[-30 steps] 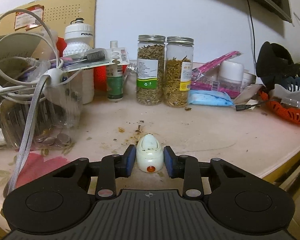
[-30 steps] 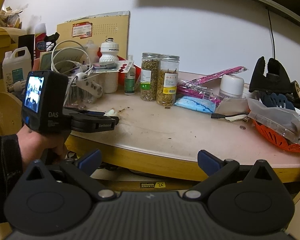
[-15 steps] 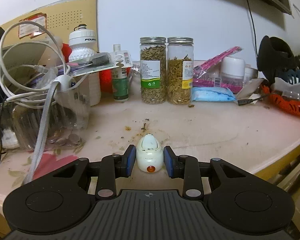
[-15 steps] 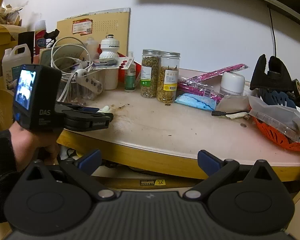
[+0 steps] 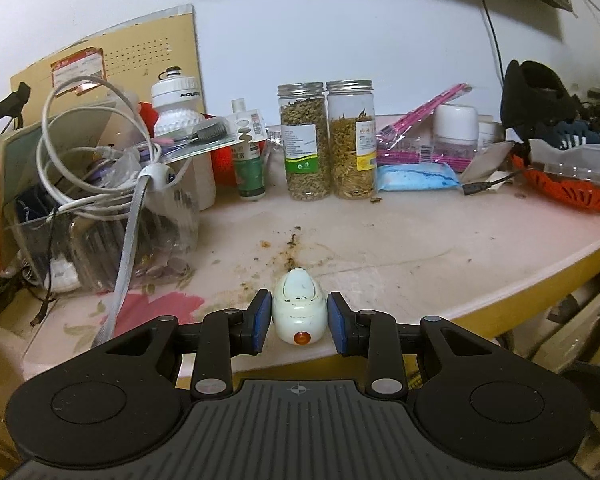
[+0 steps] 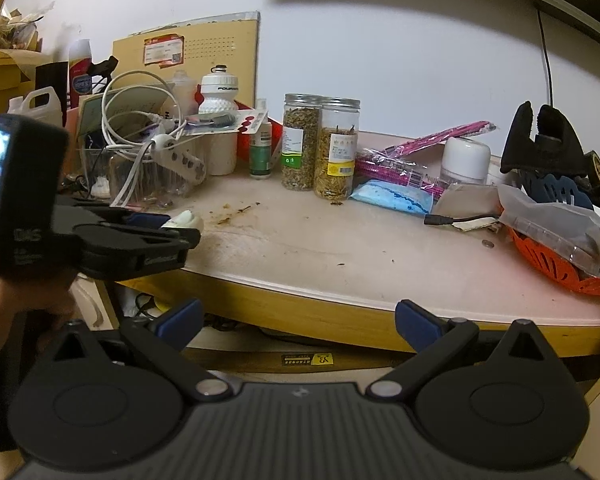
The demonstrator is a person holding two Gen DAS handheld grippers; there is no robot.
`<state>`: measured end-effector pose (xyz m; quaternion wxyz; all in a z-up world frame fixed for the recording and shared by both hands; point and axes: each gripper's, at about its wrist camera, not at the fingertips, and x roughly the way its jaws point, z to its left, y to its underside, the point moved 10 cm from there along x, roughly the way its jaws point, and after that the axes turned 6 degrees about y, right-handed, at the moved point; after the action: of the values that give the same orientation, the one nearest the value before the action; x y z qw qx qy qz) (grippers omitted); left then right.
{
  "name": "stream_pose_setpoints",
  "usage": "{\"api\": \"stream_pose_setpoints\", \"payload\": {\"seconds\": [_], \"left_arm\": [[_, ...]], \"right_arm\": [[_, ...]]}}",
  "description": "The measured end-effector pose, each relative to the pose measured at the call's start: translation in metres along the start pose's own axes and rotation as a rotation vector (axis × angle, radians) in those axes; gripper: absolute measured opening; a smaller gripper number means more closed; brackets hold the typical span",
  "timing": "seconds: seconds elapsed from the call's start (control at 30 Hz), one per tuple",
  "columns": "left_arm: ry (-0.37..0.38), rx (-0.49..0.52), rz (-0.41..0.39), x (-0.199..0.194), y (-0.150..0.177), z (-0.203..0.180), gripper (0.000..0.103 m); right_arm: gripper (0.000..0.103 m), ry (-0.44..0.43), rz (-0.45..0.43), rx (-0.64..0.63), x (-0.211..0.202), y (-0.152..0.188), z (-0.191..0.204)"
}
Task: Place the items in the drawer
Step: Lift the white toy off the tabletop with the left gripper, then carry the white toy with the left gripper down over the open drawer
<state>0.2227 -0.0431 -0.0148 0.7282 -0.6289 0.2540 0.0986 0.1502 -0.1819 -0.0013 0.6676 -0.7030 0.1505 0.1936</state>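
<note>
My left gripper (image 5: 299, 322) is shut on a small white egg-shaped device (image 5: 299, 312) with an orange button. It holds the device above the near edge of the pink tabletop (image 5: 400, 248). In the right wrist view the left gripper (image 6: 180, 226) is at the left with the white device (image 6: 184, 219) in its tips. My right gripper (image 6: 298, 322) is open and empty, in front of and below the table's yellow edge (image 6: 340, 312). No drawer shows in either view.
Two jars of dried herbs (image 5: 326, 140), a green bottle (image 5: 250, 160), a white sports bottle (image 5: 178, 112) and a clear bin of cables (image 5: 100, 200) stand at the back. A blue pack (image 5: 416, 178), pink packets (image 5: 416, 144) and an orange basket (image 5: 572, 184) lie right.
My left gripper has drawn back and up from the tabletop with the white device held in it. The right gripper has stayed open and nearly still.
</note>
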Motion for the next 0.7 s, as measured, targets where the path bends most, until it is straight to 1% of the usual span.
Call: {"api": "stream_pose_setpoints", "payload": {"seconds": [0.43, 0.57, 0.7], "left_arm": [[-0.025, -0.051, 0.069, -0.026, 0.021, 0.006, 0.03], [-0.05, -0.085, 0.086, -0.029, 0.029, 0.014, 0.03], [-0.049, -0.092, 0.108, -0.03, 0.035, 0.014, 0.03]], "right_arm": [[0.102, 0.002, 0.01, 0.009, -0.002, 0.003, -0.003], [0.103, 0.002, 0.013, 0.012, -0.003, 0.003, -0.004], [0.103, 0.003, 0.016, 0.015, -0.004, 0.004, -0.005]]}}
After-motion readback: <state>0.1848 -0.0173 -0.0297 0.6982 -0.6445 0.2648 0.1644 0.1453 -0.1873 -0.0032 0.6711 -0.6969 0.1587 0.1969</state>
